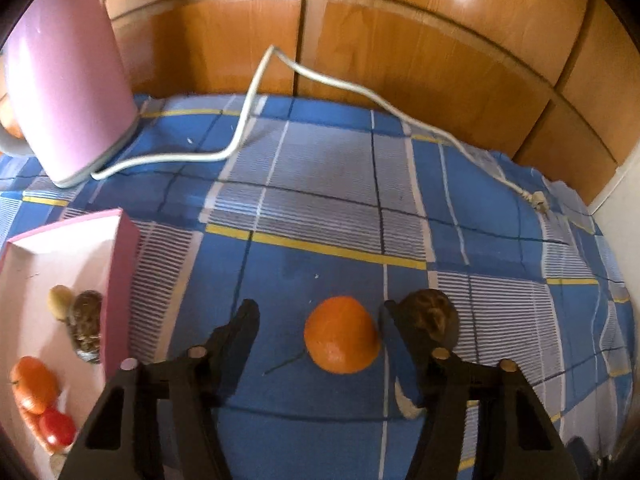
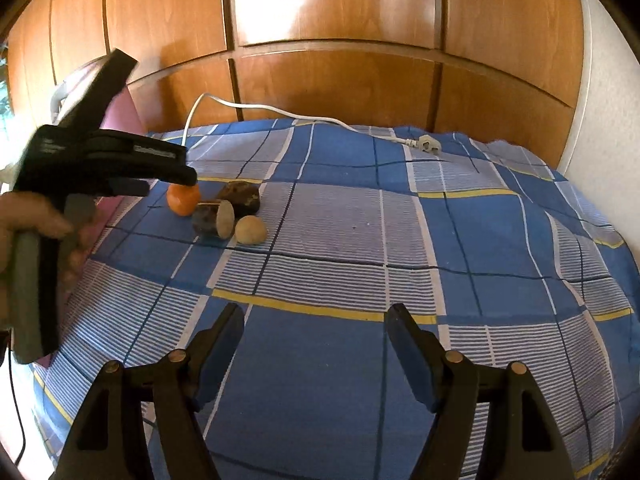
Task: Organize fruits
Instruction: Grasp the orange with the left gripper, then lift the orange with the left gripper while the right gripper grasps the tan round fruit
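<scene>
An orange (image 1: pixel 342 336) lies on the blue checked cloth (image 1: pixel 328 208) between the fingers of my left gripper (image 1: pixel 320 314). A gap shows on its left side, and the pads do not press it. Just behind the right finger sits a brown kiwi-like fruit (image 1: pixel 434 314), and a cut fruit half (image 1: pixel 406 406) lies below it. In the right wrist view the left gripper (image 2: pixel 176 180) hangs over the orange (image 2: pixel 183 200), beside the cut half (image 2: pixel 214 218), the brown fruit (image 2: pixel 240 196) and a pale round fruit (image 2: pixel 251 230). My right gripper (image 2: pixel 316 316) stands open over bare cloth.
A pink box (image 1: pixel 120 280) at the left holds several fruits, among them an orange one (image 1: pixel 34 384) and a red one (image 1: pixel 58 426). A pink kettle (image 1: pixel 68 92) stands at the back left; its white cord (image 1: pixel 320 76) runs to a plug (image 1: pixel 538 202). Wooden cabinet doors (image 2: pixel 336 80) close the back.
</scene>
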Available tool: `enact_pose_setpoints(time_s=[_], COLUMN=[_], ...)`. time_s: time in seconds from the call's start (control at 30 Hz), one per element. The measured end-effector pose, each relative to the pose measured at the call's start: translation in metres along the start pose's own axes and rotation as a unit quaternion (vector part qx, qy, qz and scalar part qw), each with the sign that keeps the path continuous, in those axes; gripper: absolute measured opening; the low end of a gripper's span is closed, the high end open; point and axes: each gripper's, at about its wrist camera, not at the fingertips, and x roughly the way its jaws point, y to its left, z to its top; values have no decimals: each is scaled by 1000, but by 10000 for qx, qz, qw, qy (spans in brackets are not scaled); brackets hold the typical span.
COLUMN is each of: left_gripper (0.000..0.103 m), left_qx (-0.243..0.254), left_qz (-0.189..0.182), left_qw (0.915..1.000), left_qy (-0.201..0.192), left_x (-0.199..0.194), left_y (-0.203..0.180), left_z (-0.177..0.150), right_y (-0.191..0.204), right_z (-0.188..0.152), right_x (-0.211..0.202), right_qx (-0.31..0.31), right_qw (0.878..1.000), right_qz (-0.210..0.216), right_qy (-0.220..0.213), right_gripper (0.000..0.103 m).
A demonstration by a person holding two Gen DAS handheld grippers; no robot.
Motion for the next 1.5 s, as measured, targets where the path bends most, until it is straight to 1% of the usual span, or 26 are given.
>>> enact_pose_setpoints(time_s=[0.03, 0.07, 0.1, 0.13, 0.17, 0.27, 0.33, 0.4, 0.43, 0.63, 0.8, 0.93, 1.0, 1.03, 1.1, 1.17, 1.23, 1.27, 1.3, 1.5], left_gripper=[52, 47, 38, 36, 35, 35, 35, 35, 35, 35, 35, 35, 35, 35, 36, 39, 42, 42, 40, 38], left_qx=[-101, -193, -187, -69, 36, 93, 139, 123, 122, 354, 764, 1055, 1071, 1103, 1143, 1083, 859, 705, 637, 685], left_qz=[-167, -392, -406, -381, -333, -533, -533, -616, -630, -793, -817, -752, -729, -709, -676, -703, -772, -773, -775, -808], left_qw=[9998, 9990, 9990, 9993, 9994, 9985, 9984, 9977, 9976, 9945, 9913, 9895, 9899, 9886, 9880, 9885, 9915, 9931, 9936, 9924], left_qy=[51, 119, 96, -15, -63, -79, -134, -241, -274, -587, -697, -641, -583, -742, -791, -783, -600, -523, -521, -633], left_x=[4, 6, 4, -2, -7, -16, -23, -37, -41, -81, -103, -98, -92, -92, -92, -91, -84, -80, -79, -80], left_y=[2, 2, 1, -4, -7, -6, -3, 2, 3, 4, -3, -10, -12, -13, -15, -14, -10, -9, -8, -9], left_z=[0, -1, -3, -5, -7, -16, -23, -32, -34, -67, -107, -138, -146, -151, -152, -151, -151, -152, -152, -156], right_y=[0, -1, -1, -2, -3, -4, -4, -4, -4, 1, 1, -1, -4, -4, -4, -4, -5, -5, -5, -4], right_z=[0, 0, 0, -1, -1, -1, -1, -3, -4, -8, -10, -12, -14, -14, -14, -15, -16, -17, -17, -15], right_x=[0, 0, 1, 1, 2, 3, 5, 8, 10, 12, 16, 20, 22, 22, 22, 22, 22, 23, 23, 25], right_qx=[-3, -3, 5, 11, 20, 21, 33, 58, 76, 29, 56, 96, 156, 152, 137, 106, 97, 110, 104, -17], right_qw=[10000, 10000, 10000, 10000, 10000, 10000, 10000, 9998, 9997, 9996, 9992, 9987, 9983, 9984, 9983, 9983, 9982, 9982, 9982, 9970], right_qz=[-8, -7, -6, -11, -2, -19, -6, 3, 16, 17, 10, -8, 11, 21, 45, 80, 130, 160, 177, 318], right_qy=[-2, 4, 15, 32, 50, 54, 92, 167, 218, 294, 404, 510, 558, 543, 560, 565, 573, 572, 569, 709], right_gripper=[75, 75, 75, 75, 75, 70, 69, 64, 63, 63, 63, 63, 63, 63, 63, 63, 64, 65, 66, 71])
